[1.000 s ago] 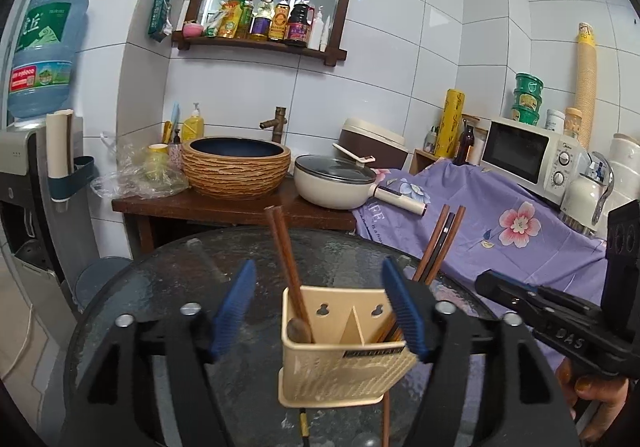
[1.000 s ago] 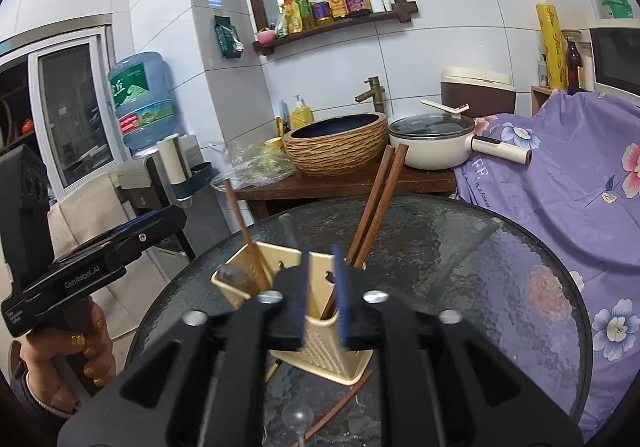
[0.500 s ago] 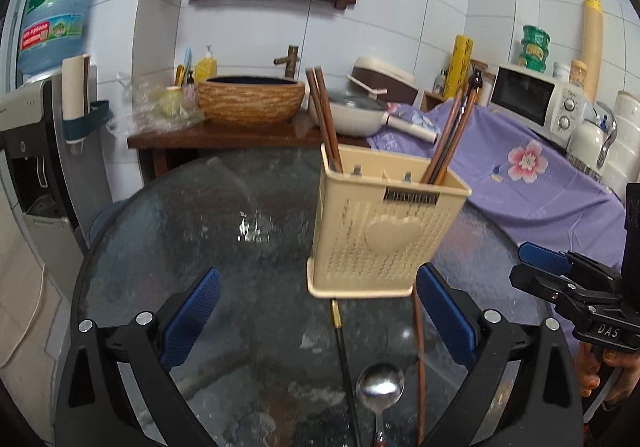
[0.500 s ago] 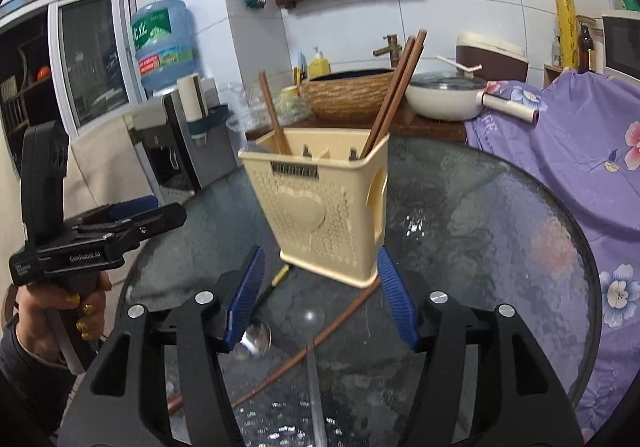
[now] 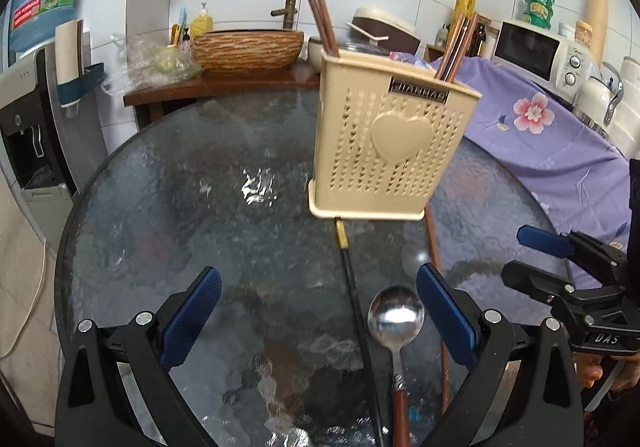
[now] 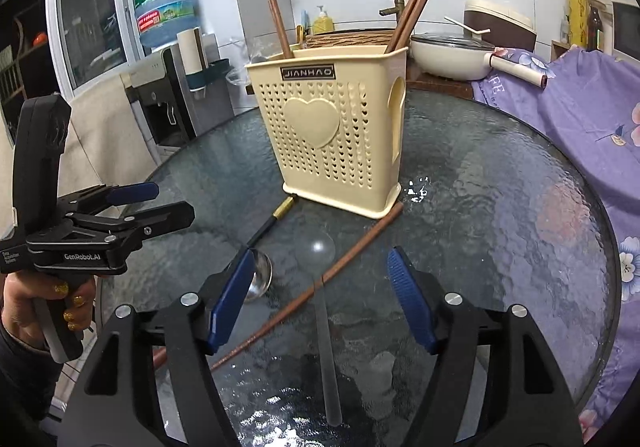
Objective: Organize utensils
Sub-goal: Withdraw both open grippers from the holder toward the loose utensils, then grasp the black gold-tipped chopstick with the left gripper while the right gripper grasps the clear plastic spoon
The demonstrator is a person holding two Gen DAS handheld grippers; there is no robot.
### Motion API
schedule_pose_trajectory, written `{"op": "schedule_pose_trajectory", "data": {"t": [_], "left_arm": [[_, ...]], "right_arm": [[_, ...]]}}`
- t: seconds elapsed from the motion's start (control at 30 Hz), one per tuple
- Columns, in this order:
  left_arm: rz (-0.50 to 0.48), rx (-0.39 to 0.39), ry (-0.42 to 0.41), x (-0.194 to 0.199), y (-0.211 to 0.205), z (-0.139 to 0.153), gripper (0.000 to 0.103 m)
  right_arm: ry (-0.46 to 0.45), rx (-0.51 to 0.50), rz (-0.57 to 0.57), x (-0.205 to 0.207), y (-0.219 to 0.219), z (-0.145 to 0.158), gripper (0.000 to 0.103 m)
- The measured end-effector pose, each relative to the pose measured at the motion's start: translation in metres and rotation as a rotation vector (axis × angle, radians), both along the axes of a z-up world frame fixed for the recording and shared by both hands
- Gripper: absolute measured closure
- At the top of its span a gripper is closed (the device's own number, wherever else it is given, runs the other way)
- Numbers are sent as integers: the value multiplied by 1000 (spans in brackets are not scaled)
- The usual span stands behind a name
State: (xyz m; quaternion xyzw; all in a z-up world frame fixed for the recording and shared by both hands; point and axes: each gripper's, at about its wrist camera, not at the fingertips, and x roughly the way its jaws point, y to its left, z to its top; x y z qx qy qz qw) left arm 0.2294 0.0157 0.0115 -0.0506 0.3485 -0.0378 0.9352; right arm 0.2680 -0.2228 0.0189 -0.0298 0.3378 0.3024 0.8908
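Loose utensils lie in front of the holder

The cream holder [image 5: 394, 143] stands on the glass table [image 5: 168, 207], chopsticks already inside; a metal spoon [image 5: 395, 317] lies between the left gripper [image 5: 318, 319]'s spread jaws, while the right gripper [image 6: 322, 299]'s jaws are opening, empty, over a brown chopstick [image 6: 320, 281], likely readying pickups.

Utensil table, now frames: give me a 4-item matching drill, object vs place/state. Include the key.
Column 1:
1. metal spoon
2. loose brown chopstick
3. black chopstick with gold tip
4. cream holder

Column 2:
A. stands upright on the glass, chopsticks sticking out of it
B. lies flat, one end under the holder's front edge
C. lies flat, bowl up, between the open left gripper's fingers
D. lies diagonally, crossing a clear spoon

Pairs: 1-C, 2-D, 3-B, 4-A
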Motion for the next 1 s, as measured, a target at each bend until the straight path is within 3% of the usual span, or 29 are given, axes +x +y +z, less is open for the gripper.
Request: {"op": "schedule_pose_trajectory", "data": {"t": [0.27,0.43,0.8,1.0], "left_arm": [[-4,40,42,-4,-4,-15,8],[-28,42,56,-5,-11,-21,10],[-31,64,78,-10,-6,-28,15],[-29,50,102,-3,4,-30,27]], "right_arm": [[-11,-108,44,-4,14,-10,34],[34,-147,50,3,20,-24,46],[66,-250,202,38,57,-35,54],[70,-293,259,54,69,-40,58]]}}
